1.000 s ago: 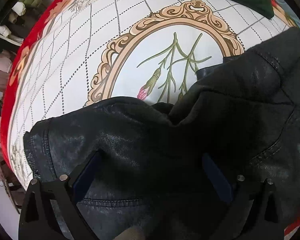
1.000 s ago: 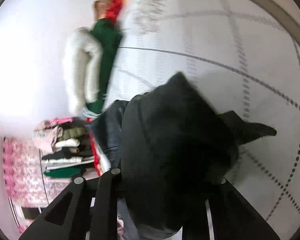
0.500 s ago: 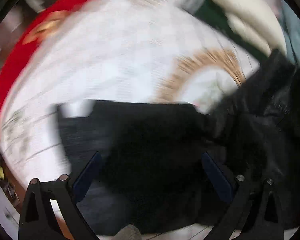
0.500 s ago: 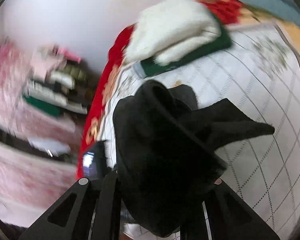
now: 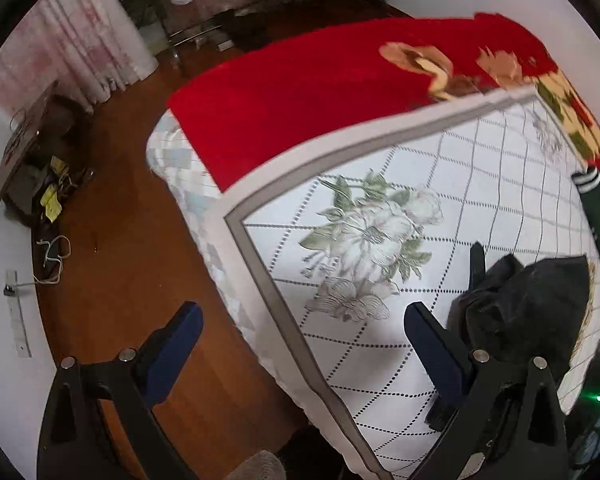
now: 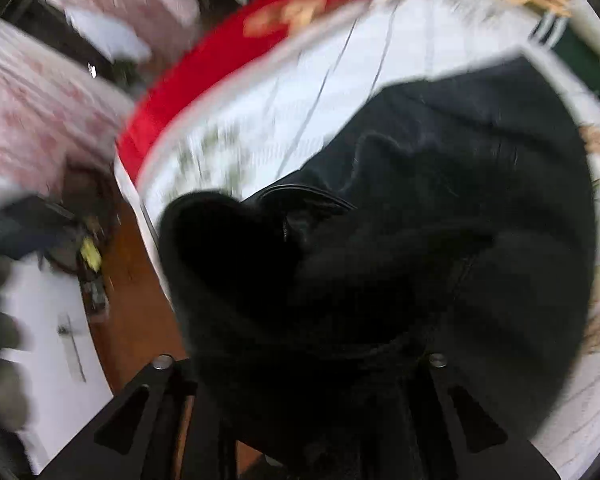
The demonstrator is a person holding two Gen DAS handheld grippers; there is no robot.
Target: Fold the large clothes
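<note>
A black leather jacket (image 6: 440,240) fills the right wrist view, bunched over the white quilted bed cover (image 6: 340,80). My right gripper (image 6: 300,360) is shut on the black jacket; the cloth hides its fingertips. In the left wrist view the jacket (image 5: 532,312) shows as a dark heap at the right, beyond the right finger. My left gripper (image 5: 300,332) is open and empty, its blue pads wide apart over the bed's corner (image 5: 236,220) and the floor.
A white cover with flower print (image 5: 372,240) lies over a red blanket (image 5: 320,88). Folded green and white clothes (image 5: 596,216) lie at the right edge. Wooden floor (image 5: 132,264), a cluttered box (image 5: 40,168) and curtains (image 5: 80,40) are left of the bed.
My left gripper let go of the jacket and swung left, off toward the bed corner and floor. My right gripper, still holding the jacket, turned and brought it down onto the bed.
</note>
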